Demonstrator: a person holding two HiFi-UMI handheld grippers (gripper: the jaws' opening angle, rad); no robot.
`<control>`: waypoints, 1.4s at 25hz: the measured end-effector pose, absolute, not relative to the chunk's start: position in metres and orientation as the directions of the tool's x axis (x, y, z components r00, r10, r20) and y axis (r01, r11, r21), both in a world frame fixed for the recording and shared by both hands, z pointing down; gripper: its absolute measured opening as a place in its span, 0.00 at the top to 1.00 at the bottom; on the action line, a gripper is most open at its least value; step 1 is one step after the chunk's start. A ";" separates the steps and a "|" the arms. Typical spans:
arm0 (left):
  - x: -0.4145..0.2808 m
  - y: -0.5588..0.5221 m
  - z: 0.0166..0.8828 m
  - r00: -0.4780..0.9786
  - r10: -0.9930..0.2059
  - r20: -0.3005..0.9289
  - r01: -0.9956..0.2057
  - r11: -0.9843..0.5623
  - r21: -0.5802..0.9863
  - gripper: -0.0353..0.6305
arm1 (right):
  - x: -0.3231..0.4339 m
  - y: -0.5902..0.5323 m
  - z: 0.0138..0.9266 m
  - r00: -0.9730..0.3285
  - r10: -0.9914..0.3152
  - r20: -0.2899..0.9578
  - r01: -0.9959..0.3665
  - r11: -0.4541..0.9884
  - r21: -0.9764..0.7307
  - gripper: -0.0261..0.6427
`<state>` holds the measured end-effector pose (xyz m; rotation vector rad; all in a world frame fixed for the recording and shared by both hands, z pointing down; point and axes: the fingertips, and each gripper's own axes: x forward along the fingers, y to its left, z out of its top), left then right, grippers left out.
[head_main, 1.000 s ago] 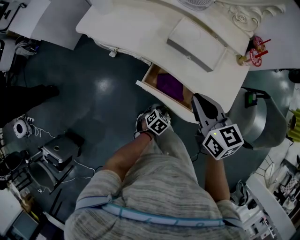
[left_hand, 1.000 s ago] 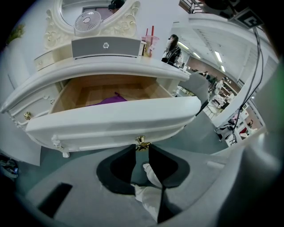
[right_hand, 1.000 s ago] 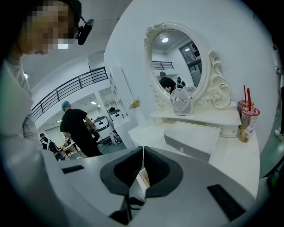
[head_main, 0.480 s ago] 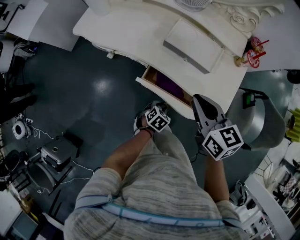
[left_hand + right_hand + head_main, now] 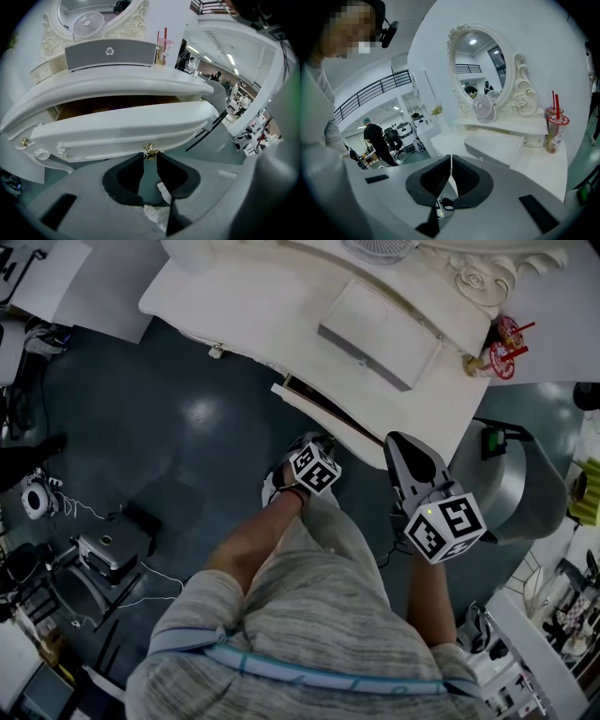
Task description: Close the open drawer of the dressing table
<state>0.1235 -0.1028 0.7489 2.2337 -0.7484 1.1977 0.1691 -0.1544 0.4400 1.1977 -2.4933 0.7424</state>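
The white dressing table (image 5: pixel 253 306) has its drawer (image 5: pixel 314 416) pushed almost fully in, and only a thin dark slit shows under the tabletop. In the left gripper view the drawer front (image 5: pixel 122 127) fills the middle, with a strip of the brown interior (image 5: pixel 117 104) above it. My left gripper (image 5: pixel 150 157) is shut on the small brass drawer knob (image 5: pixel 149 149), which sits right at the jaw tips. Its marker cube (image 5: pixel 314 472) shows in the head view just before the drawer. My right gripper (image 5: pixel 401 441) (image 5: pixel 450 172) hovers shut and empty by the table's front edge.
A grey box (image 5: pixel 380 332) lies on the tabletop, with a small fan (image 5: pixel 482 108), an oval mirror (image 5: pixel 480 65) and a red cup with straws (image 5: pixel 508 341) behind it. A grey rounded seat (image 5: pixel 514 479) stands at the right. Cables and gear (image 5: pixel 103 549) lie on the floor at the left.
The drawer has slid in under the tabletop, hiding the purple contents seen earlier. My left gripper has moved towards the table with the drawer. The right gripper has barely shifted.
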 end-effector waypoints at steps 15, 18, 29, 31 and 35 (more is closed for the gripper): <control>0.145 -0.150 0.749 0.459 -0.261 0.849 -0.658 -0.742 0.127 0.80 | 0.202 -0.165 0.447 -0.572 -0.674 0.467 -0.820 0.466 -0.332 0.94; 0.148 -0.154 0.749 0.461 -0.259 0.849 -0.655 -0.744 0.129 0.80 | 0.204 -0.167 0.446 -0.571 -0.674 0.468 -0.821 0.466 -0.331 0.94; 0.155 -0.170 0.748 0.468 -0.264 0.843 -0.671 -0.727 0.145 0.80 | 0.209 -0.165 0.446 -0.559 -0.679 0.476 -0.829 0.455 -0.323 0.94; 0.156 -0.170 0.748 0.469 -0.265 0.843 -0.674 -0.725 0.146 0.80 | 0.209 -0.164 0.446 -0.556 -0.682 0.476 -0.831 0.453 -0.322 0.94; 0.155 -0.170 0.749 0.467 -0.267 0.843 -0.671 -0.728 0.141 0.80 | 0.207 -0.160 0.443 -0.557 -0.681 0.475 -0.830 0.459 -0.316 0.94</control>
